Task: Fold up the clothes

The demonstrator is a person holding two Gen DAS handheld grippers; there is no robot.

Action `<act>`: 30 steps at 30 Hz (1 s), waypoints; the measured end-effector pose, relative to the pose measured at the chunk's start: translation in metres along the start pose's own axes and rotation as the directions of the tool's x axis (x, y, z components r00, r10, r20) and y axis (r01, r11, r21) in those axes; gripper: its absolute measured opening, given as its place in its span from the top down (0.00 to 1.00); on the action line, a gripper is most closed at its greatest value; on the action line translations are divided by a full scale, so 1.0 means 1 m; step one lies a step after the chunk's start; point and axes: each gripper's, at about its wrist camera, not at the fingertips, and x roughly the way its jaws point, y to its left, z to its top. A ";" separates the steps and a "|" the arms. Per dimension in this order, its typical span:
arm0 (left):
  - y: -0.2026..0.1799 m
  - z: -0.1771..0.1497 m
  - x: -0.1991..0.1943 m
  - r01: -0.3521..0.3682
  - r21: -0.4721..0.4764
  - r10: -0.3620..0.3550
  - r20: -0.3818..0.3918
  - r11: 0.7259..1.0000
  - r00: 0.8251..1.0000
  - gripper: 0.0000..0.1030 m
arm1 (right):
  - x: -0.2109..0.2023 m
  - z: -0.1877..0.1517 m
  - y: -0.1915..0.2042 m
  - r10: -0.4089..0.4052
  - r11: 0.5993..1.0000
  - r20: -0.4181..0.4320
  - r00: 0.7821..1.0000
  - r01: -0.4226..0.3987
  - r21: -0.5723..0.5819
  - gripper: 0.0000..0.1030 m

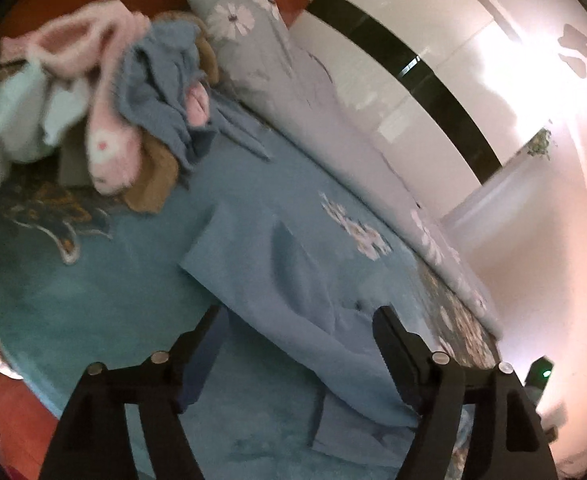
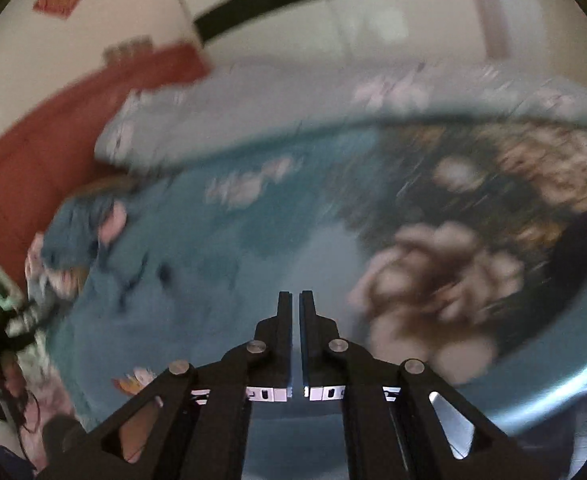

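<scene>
The left hand-held gripper is hovering agape over the blue garment lying on the bed; the right hand-held gripper is closed, empty; untended folds may be slumping loose.

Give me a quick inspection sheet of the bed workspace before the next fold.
Surface: teal bedspread with a floral pattern, on a bed.
Job's things: blue garment spread flat in front of the left claw; its flower print shows.
Clutter: heap of unfolded clothes, pink, blue, brown and pale green; grey floral pillow beside it.
Grippers: left claw open over the garment, nothing pinched; right claw shut, empty, view blurred.
Cables: nothing seen.
Surroundings: red-brown headboard, white wall with a dark stripe.
</scene>
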 end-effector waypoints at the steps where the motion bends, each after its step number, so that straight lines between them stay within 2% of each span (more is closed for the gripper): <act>1: -0.002 0.001 -0.002 -0.013 0.018 0.013 0.015 1.000 1.000 0.19 | 0.014 -0.004 0.004 0.002 1.000 -0.037 0.999 -0.002 -0.007 0.92; 2: -0.005 0.002 -0.005 -0.027 0.036 0.026 0.031 0.999 0.999 0.17 | 0.026 -0.008 0.007 0.003 1.000 -0.071 0.997 -0.004 -0.013 0.84; 3: -0.015 0.003 0.005 -0.032 0.097 0.032 0.003 0.995 0.999 0.16 | 0.037 -0.011 0.008 0.004 1.000 -0.101 0.995 -0.006 -0.017 0.73; 5: -0.036 0.005 0.028 -0.033 0.227 0.048 -0.061 0.973 0.997 0.15 | 0.053 -0.014 0.010 0.014 0.999 -0.153 0.988 -0.019 -0.032 0.63; 8: -0.069 0.008 0.062 -0.018 0.413 0.088 -0.151 0.910 0.985 0.15 | 0.066 -0.016 0.014 0.002 0.997 -0.185 0.983 -0.017 -0.077 0.57; 11: -0.097 0.006 0.113 -0.002 0.556 0.162 -0.239 0.831 0.957 0.15 | 0.069 -0.016 0.018 -0.017 0.993 -0.191 0.981 -0.005 -0.116 0.53; 12: -0.106 0.004 0.133 0.030 0.592 0.174 -0.285 0.806 0.943 0.15 | 0.070 -0.016 0.019 -0.025 0.992 -0.193 0.981 0.000 -0.129 0.53; 14: -0.115 -0.002 0.160 0.071 0.631 0.198 -0.345 0.773 0.917 0.15 | 0.072 -0.019 0.024 -0.048 0.985 -0.195 0.980 0.014 -0.170 0.51; 18: -0.125 -0.014 0.199 0.130 0.687 0.252 -0.426 0.715 0.869 0.15 | 0.070 -0.023 0.031 -0.077 0.972 -0.191 0.979 0.032 -0.231 0.51; 21: -0.121 -0.019 0.214 0.161 0.682 0.266 -0.476 0.713 0.839 0.15 | 0.070 -0.024 0.033 -0.067 0.973 -0.195 0.978 0.020 -0.230 0.51; 24: -0.122 -0.021 0.216 0.174 0.681 0.269 -0.492 0.711 0.828 0.18 | 0.069 -0.027 0.036 -0.056 0.968 -0.202 0.978 0.004 -0.249 0.55; 26: -0.127 -0.022 0.217 0.178 0.695 0.274 -0.487 0.696 0.830 0.21 | 0.069 -0.028 0.036 -0.048 0.970 -0.205 0.977 -0.003 -0.243 0.60; 29: -0.136 -0.022 0.218 0.173 0.736 0.286 -0.452 0.655 0.845 0.23 | 0.069 -0.028 0.037 -0.024 0.973 -0.213 0.977 -0.026 -0.228 0.77; 30: -0.138 -0.025 0.220 0.193 0.734 0.284 -0.471 0.651 0.835 0.23 | 0.068 -0.029 0.039 -0.014 0.973 -0.216 0.976 -0.036 -0.228 0.84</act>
